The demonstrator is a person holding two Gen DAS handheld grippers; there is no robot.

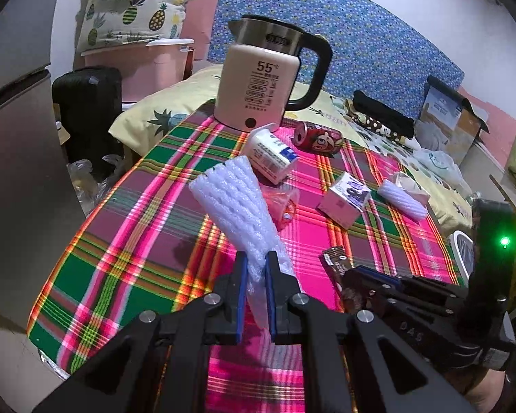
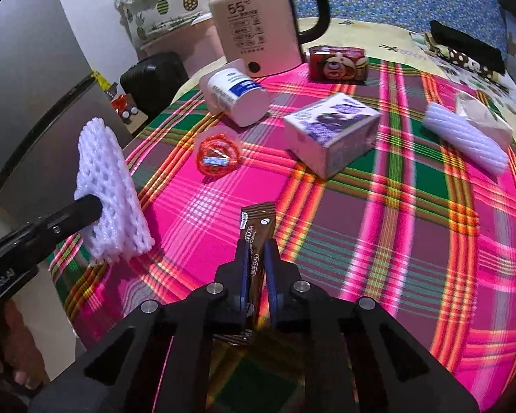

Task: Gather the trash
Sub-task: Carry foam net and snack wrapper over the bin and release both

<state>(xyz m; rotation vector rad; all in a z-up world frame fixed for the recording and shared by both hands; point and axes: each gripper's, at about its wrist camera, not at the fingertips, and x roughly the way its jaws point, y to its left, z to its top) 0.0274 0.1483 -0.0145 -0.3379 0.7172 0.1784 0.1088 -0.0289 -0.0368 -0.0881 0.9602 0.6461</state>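
My left gripper (image 1: 257, 261) is shut on a white foam fruit net (image 1: 235, 203), which sticks up and away from the jaws above the plaid tablecloth (image 1: 127, 241). From the right wrist the same foam net (image 2: 111, 192) shows at the left, clamped by the left gripper's black finger (image 2: 86, 211). My right gripper (image 2: 257, 249) is shut on a brown coffee sachet (image 2: 258, 222) that lies on the cloth. The sachet (image 1: 337, 261) and the right gripper (image 1: 364, 275) also appear low right in the left wrist view.
On the cloth lie a white-and-blue carton (image 2: 237, 94), a red crumpled wrapper (image 2: 216, 156), a white-and-purple box (image 2: 330, 129), a red can (image 2: 337, 63), a second foam roll (image 2: 464, 137) and a clear packet (image 2: 481, 117). A cream kettle (image 2: 254, 24) stands at the back.
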